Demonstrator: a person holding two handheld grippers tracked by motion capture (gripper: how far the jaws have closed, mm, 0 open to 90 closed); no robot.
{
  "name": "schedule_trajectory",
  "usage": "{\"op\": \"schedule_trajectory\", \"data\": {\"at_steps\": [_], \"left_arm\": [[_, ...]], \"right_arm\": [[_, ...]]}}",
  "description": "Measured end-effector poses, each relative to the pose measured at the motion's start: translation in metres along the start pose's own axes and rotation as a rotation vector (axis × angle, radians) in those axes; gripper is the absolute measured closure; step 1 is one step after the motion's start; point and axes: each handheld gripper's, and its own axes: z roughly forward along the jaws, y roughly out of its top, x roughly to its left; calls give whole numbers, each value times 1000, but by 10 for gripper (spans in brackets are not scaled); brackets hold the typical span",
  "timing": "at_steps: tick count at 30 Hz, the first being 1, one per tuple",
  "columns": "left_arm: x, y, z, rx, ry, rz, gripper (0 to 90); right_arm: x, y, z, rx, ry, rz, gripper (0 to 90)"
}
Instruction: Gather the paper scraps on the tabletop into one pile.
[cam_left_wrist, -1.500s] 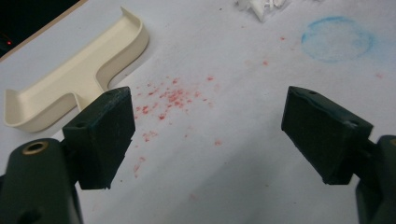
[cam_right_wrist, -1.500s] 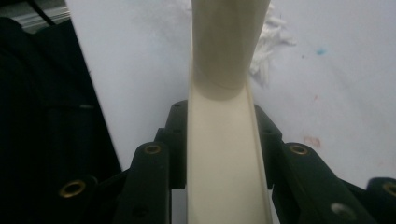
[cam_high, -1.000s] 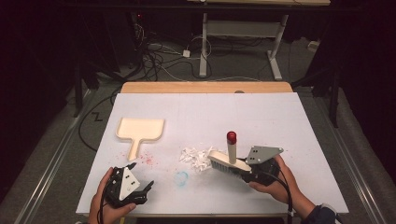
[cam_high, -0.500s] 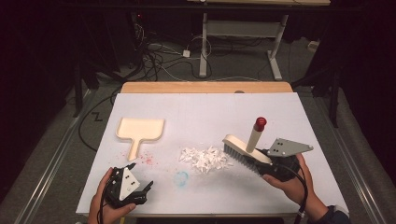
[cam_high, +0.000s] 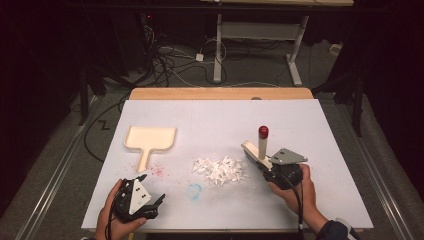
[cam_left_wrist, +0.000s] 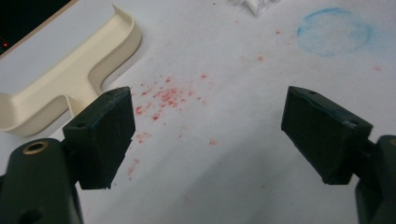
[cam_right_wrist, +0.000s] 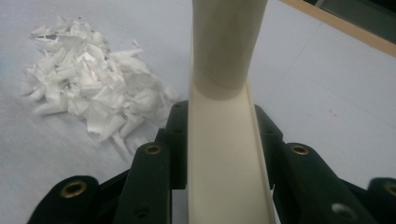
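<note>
The heap of white paper scraps (cam_high: 220, 170) lies near the middle of the tabletop (cam_high: 300, 120), toward its near edge. Just beside it on the right, the right gripper (cam_high: 272, 167) is clamped on a cream brush (cam_high: 255, 150) with a red-tipped handle. A hard or fast stroke would likely scatter scraps rather than gather them. The cream dustpan (cam_high: 150, 140) sits well apart toward the left edge, unheld; the left gripper (cam_left_wrist: 205, 135), jaws spread and empty, hovers near it over red specks (cam_left_wrist: 168, 93), so the pan could slide when pushed.

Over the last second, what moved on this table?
The right hand-held gripper, shut on the brush, swung out to the right, then back beside the paper scraps, handle upright. The left hand-held gripper, the dustpan and the scraps stayed put.
</note>
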Motion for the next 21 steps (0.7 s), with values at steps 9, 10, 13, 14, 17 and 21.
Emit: {"op": "schedule_trajectory", "data": {"at_steps": [9,10,13,14,17,21], "left_arm": [[-3,1,2,3,-13,19,167],[-2,1,2,2,-13,18,169],[-2,1,2,-2,-13,15,170],[-2,1,2,-2,-13,14,170],[-2,1,2,0,-12,16,170],[-2,1,1,-1,-11,14,170]], "right_arm": [[37,22,27,-38,51,21,681],[39,24,30,-43,61,30,681],[42,32,36,-80,90,53,682],[42,32,36,-80,90,53,682],[43,35,35,-95,103,55,682],[33,35,25,-121,87,44,682]]}}
